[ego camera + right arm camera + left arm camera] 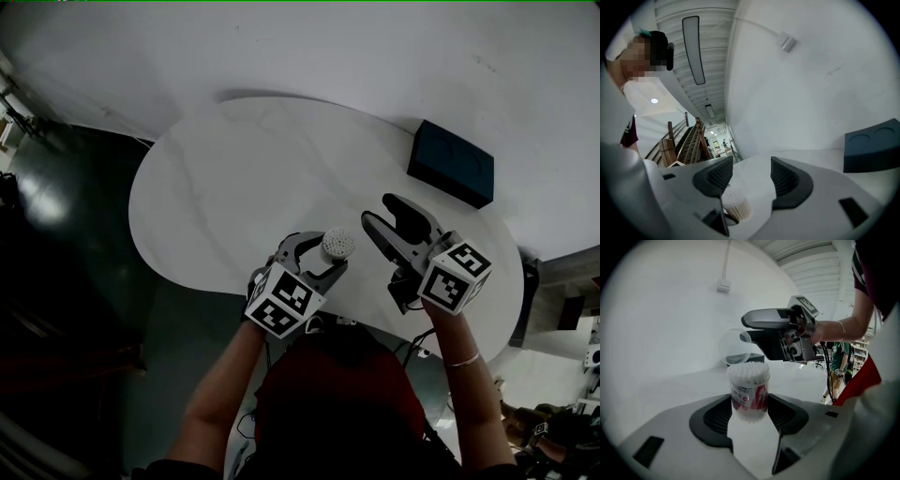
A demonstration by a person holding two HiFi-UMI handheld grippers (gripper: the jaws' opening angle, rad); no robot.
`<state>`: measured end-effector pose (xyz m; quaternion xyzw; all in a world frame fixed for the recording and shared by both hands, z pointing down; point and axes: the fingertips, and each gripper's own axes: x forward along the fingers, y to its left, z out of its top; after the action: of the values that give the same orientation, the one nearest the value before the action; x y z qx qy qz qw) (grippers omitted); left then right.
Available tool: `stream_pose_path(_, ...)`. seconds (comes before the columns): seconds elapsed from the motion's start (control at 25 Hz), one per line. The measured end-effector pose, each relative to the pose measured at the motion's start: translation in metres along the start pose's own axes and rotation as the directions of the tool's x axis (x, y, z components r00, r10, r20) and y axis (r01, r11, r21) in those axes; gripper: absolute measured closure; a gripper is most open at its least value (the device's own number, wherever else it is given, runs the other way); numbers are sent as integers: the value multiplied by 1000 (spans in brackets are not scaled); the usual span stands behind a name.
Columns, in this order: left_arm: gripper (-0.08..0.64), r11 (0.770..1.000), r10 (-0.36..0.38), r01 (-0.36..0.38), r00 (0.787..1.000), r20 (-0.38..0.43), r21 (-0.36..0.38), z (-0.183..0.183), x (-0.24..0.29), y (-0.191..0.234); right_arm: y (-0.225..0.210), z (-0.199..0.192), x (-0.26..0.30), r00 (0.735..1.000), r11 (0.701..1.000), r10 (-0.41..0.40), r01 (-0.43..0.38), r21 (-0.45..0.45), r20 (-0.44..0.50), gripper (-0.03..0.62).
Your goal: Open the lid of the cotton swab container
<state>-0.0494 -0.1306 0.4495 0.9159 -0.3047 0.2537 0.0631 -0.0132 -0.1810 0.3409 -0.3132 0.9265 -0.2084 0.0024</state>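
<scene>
White worktop (234, 187) is filling the scene under both hands, carrying a dark box (451, 162) near its far right edge. Left tongs (749, 405) are clamping the cotton swab container (749, 386) upright by its lower half over the worktop's near side, with the swab tips showing at its uncovered top. Right tongs (380, 212) are hovering just beside it, apparently pinching the clear lid (734, 347), which is sitting apart from the container.

Head view looks steeply down; both gripper views share the swab container (749, 390).
</scene>
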Motion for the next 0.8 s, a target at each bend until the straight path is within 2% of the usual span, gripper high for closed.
stream_pose_path(0.28, 305, 1000, 28, -28, 999, -17, 3, -1, 17, 16, -30, -16, -21, 994, 994, -110, 110, 0, -6, 328)
stream_pose_path(0.8, 305, 997, 82, -82, 997, -9, -16, 6, 55, 41, -57, -59, -20, 972, 979, -194, 183, -91, -131, 327)
